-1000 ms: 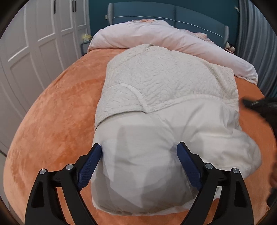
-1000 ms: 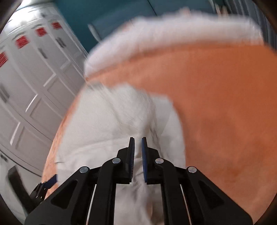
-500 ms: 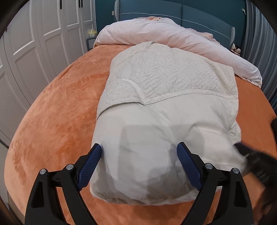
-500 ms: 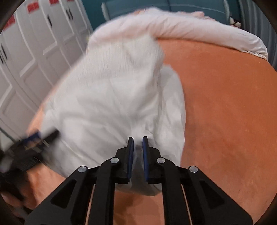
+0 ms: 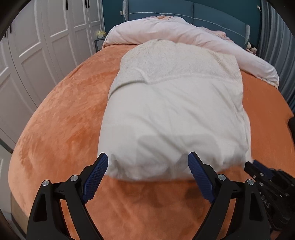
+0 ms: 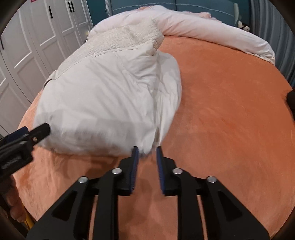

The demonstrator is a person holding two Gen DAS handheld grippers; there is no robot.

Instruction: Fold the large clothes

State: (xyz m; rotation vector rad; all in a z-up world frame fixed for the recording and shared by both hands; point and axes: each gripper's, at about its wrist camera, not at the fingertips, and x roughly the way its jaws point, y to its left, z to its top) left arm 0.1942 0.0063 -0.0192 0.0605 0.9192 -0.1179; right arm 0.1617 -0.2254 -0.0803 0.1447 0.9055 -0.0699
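A big white padded garment point(image 5: 175, 110) lies folded in a thick bundle on the orange bed cover point(image 5: 64, 120); its far half has a crinkled texture. My left gripper point(image 5: 148, 155) stands open at the bundle's near edge, its blue pads apart from the cloth on either side. My right gripper point(image 6: 147, 147) has its jaws opening; the garment's point(image 6: 103, 96) near right corner hangs just at the tips, and the pads do not press it. Each gripper shows in the other's view: the right gripper point(image 5: 258, 171) at the bundle's right corner, the left gripper point(image 6: 42, 129) at its left.
A pale pink duvet point(image 5: 184, 31) lies rolled across the far end of the bed below a blue headboard point(image 5: 212, 16). White wardrobe doors point(image 5: 36, 46) line the left side. Bare orange cover point(image 6: 230, 110) stretches to the right of the garment.
The right gripper came down with the garment's edge and its shut jaws have parted. The left gripper drew back, so the bundle's near edge now sits at its tips instead of between its fingers.
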